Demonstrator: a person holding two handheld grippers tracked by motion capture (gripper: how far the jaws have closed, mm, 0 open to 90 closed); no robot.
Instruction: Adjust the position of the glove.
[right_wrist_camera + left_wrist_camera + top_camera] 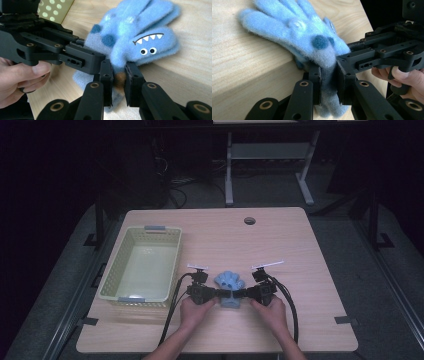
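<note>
Left claw (329, 82): I had it clamped on the cuff of the blue glove (229, 286).
Right claw (117, 82): clamped on the cuff's other side.
Glove: near table (280, 240) centre, gripped, not yet moved.
Basket (111, 275): farther left, empty, perhaps its destination.

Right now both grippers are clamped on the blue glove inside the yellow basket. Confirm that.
Not quite: the blue glove lies on the table right of the yellow basket, as the high view shows. The left gripper and right gripper are clamped on it.
</note>
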